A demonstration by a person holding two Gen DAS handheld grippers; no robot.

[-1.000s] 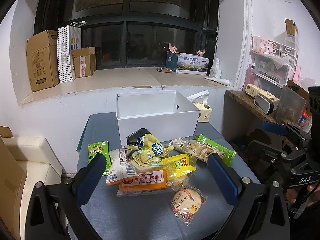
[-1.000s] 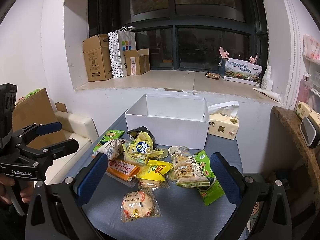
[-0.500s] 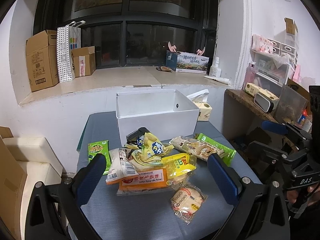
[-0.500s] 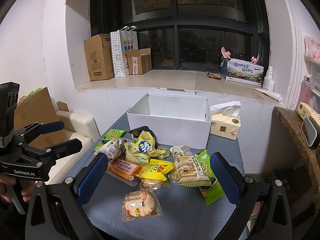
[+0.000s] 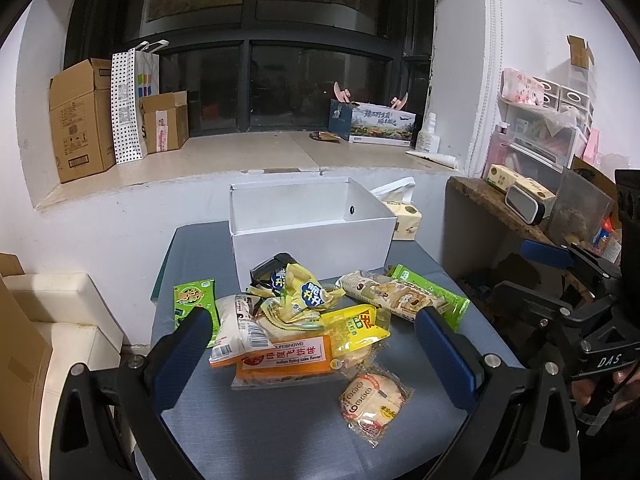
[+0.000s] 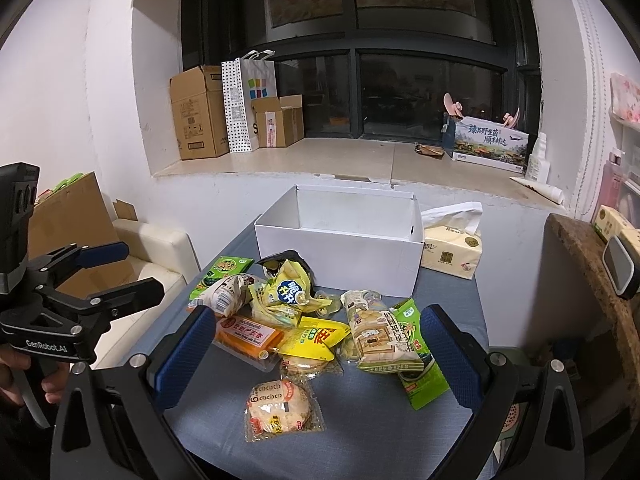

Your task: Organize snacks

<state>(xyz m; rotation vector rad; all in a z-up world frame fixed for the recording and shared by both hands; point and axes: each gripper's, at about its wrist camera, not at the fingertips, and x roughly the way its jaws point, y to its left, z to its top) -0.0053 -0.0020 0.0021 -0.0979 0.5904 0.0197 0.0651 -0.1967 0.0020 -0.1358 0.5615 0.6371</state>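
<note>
- Snack packets (image 5: 316,320) lie heaped on the grey table (image 5: 280,432), just in front of the open white box (image 5: 312,236), which appears empty from both views.
- Left gripper (image 5: 314,354) and right gripper (image 6: 320,354) both hover above the near table edge, jaws spread wide, nothing held.
- Round rice cracker (image 6: 280,408) lies apart from the heap, nearest both grippers: light, brittle, slick film; pinch across the wrapper's edges, gently.
- Orange flying-cake pack (image 5: 286,360) looks flat and fairly stiff, partly pinned under other packets.
- Yellow pouches (image 6: 286,292) are crumpled, soft and probably slippery.
</note>
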